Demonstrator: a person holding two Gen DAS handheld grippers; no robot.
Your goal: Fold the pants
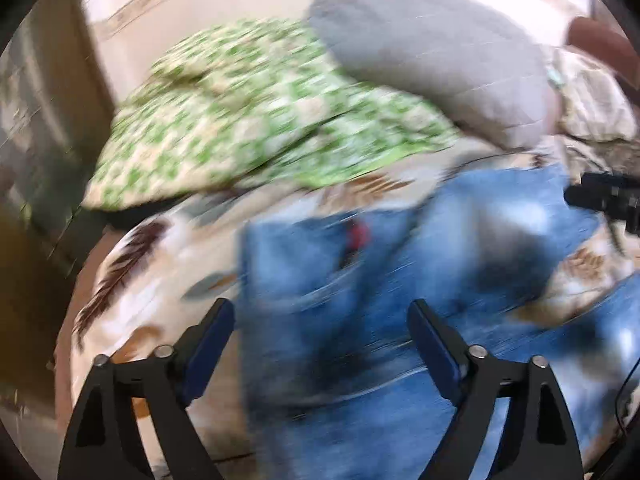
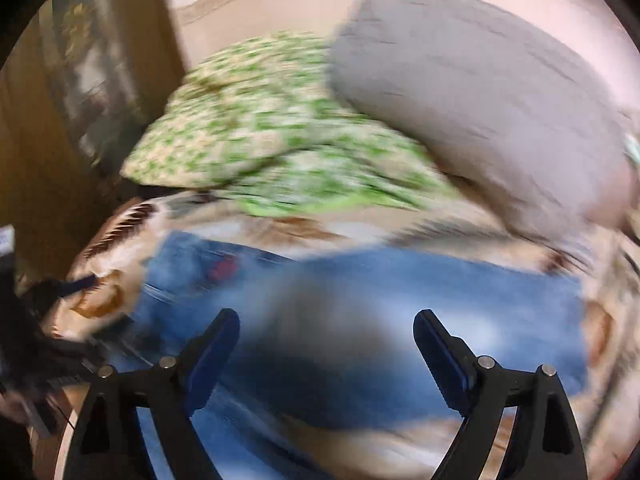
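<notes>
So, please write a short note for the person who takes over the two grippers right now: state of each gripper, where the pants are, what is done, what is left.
Left gripper: open, holds nothing, above the jeans.
Right gripper: open, holds nothing, also above the jeans.
The blue jeans lie spread on the leaf-print bedsheet, in front of a green patterned pillow and a grey pillow.
Done: both views are blurred by motion, so I cannot tell whether any fold is made.
Left: probably to grip the jeans and fold them; check the layout first once the views are steady.
</notes>
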